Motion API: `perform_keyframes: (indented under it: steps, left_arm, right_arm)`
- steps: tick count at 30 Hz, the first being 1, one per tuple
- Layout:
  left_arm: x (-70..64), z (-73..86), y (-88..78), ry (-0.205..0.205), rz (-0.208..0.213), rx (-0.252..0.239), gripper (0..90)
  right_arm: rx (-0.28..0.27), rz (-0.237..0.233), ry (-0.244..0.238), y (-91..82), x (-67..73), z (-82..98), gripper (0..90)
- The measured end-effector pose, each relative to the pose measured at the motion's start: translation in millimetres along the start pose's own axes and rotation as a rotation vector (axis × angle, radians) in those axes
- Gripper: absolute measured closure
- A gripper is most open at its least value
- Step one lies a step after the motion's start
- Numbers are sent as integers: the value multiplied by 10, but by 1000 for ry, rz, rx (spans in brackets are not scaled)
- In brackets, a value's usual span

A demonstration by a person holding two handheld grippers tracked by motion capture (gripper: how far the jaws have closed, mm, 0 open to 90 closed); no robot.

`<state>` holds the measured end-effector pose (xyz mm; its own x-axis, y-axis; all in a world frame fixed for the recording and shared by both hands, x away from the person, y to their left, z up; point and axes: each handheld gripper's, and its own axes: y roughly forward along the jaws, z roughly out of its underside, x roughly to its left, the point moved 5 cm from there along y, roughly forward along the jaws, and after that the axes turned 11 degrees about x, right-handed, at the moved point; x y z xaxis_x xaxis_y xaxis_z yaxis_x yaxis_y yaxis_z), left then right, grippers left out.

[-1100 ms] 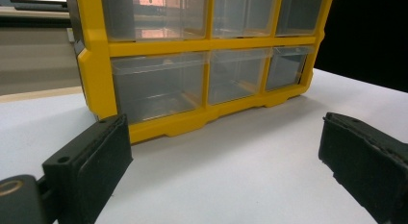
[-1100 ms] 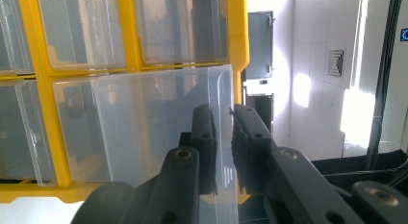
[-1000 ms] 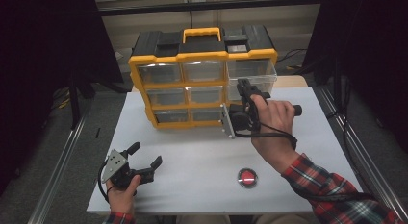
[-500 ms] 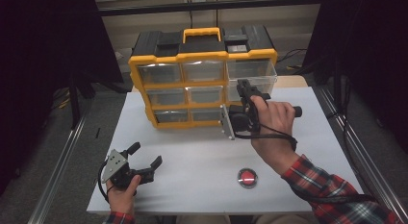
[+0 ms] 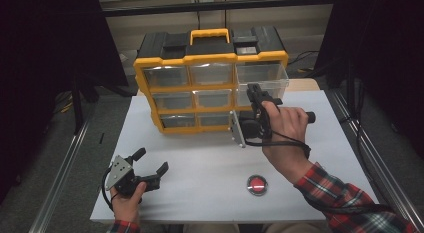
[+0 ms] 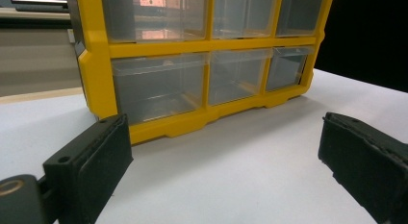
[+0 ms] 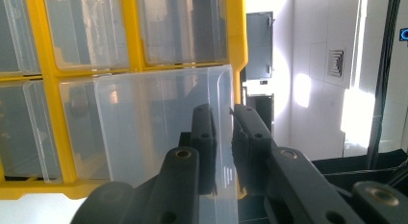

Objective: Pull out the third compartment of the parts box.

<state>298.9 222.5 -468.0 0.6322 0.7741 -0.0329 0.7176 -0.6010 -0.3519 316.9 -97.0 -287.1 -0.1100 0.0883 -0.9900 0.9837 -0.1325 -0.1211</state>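
Drawer, clear plastic, sticks out from the yellow cabinet at the right end of its middle row, directly ahead of the right gripper. Its jaws are nearly closed, one each side of the drawer's front wall, pinching it near the right edge. Right hand holds that gripper level at the cabinet's right side; in the high view the drawer is hard to separate from its neighbours, possibly overlapping the row above. Left gripper sits low over the white table, well short of the cabinet's bottom row, jaws spread wide, nothing between them. Red button lies on the table between the two hands, nearer the right forearm.
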Motion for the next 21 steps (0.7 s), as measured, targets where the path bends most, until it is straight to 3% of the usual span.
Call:
perform_keyframes:
  steps: [5,9,11,12,15,16,21]
  left_arm:
    - [-13,-7,10,-21,1,-14,45]
    - [-13,-6,11,-21,1,-12,45]
    - [-2,1,2,-1,2,2,45]
    - [-15,-7,12,-22,3,-14,45]
    - [-15,-5,11,-24,1,-13,45]
    - [-1,2,2,0,0,1,45]
    - [-20,-4,14,-26,6,-11,45]
  right_arm:
    - [1,-4,6,-10,10,-5,798]
    - [1,-8,10,-15,8,-3,797]
    - [3,-8,9,-17,6,-3,795]
    - [0,-9,10,-17,6,-4,793]
    - [1,-7,12,-20,15,-3,790]
    - [-2,-8,13,-18,15,-4,786]
    - [-14,-12,46,-14,30,-4,761]
